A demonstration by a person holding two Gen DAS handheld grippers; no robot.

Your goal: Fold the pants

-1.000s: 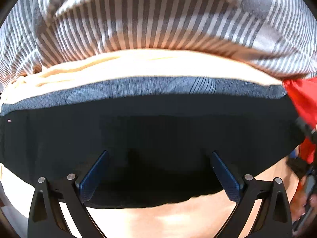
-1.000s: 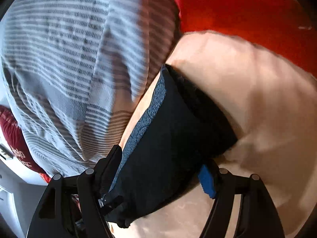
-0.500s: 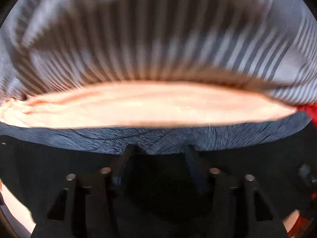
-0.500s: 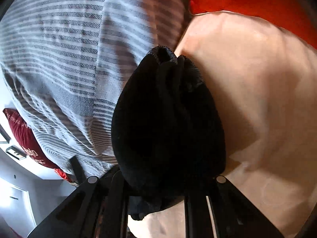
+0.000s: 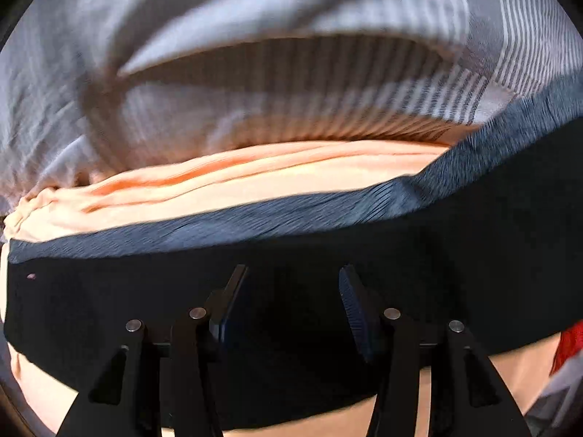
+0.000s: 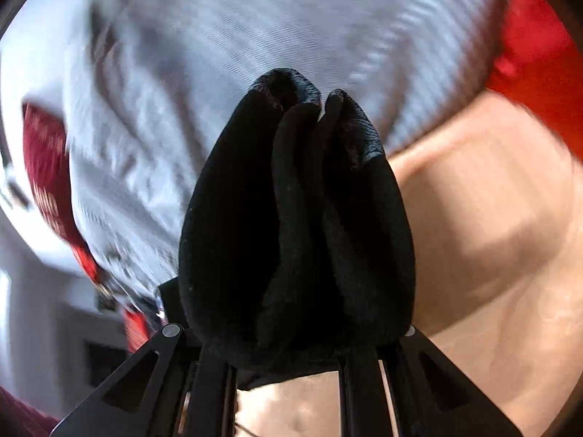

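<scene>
Between both hand-held grippers (image 6: 291, 346) (image 5: 288, 309) hang pinched black pants (image 6: 291, 218).

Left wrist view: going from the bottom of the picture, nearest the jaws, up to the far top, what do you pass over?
The black pants between the jaws → their grey waistband → the peach sheet → the grey striped blanket.

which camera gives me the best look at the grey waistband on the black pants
The left wrist view: the grey waistband runs nearly the full width along the black pants. The right wrist view shows only a bunched black wad, waistband barely visible.
</scene>
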